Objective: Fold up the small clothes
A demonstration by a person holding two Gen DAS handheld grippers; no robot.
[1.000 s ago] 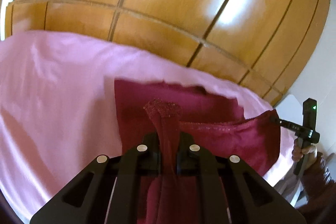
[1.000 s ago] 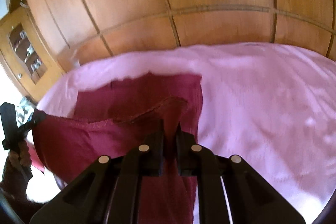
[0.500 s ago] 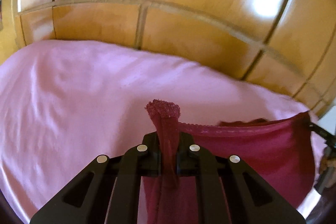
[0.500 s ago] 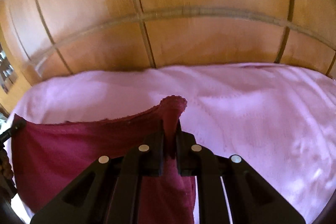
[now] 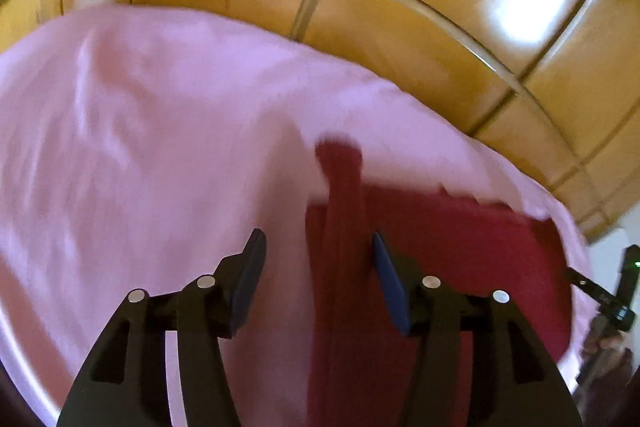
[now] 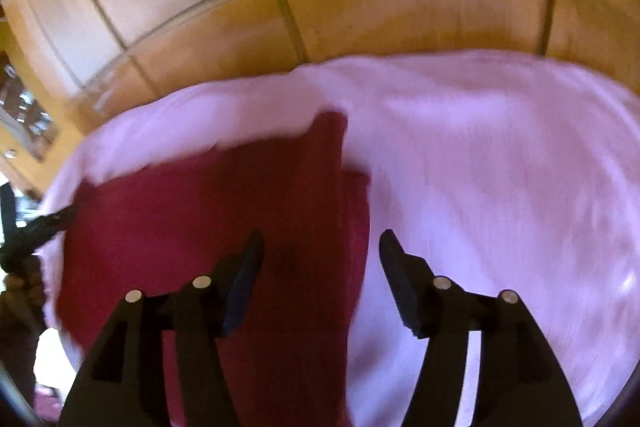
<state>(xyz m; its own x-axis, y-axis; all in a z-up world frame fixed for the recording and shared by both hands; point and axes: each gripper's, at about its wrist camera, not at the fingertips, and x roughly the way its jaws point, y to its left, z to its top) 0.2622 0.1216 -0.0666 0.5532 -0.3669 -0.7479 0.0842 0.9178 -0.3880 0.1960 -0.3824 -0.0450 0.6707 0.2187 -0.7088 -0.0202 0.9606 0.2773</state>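
A dark red cloth point(image 5: 460, 267) lies spread on the pink sheet point(image 5: 140, 167). My left gripper point(image 5: 318, 255) is open over the cloth's left edge, where a bunched strip of cloth stands between the jaws, close to the right finger. The cloth also shows in the right wrist view point(image 6: 200, 227). My right gripper point(image 6: 320, 251) is open over its right edge, holding nothing. Each view shows the other gripper at the cloth's far corner, the right one point(image 5: 600, 295) and the left one point(image 6: 36, 231).
The pink sheet point(image 6: 500, 167) covers a bed. Wooden cabinet doors point(image 5: 400, 7) stand right behind it. A cabinet with small items point(image 6: 24, 115) is at the far left of the right wrist view.
Both grippers have opened and let go of the red cloth, which has dropped onto the sheet. Earlier they held its top edge up, stretched between them.
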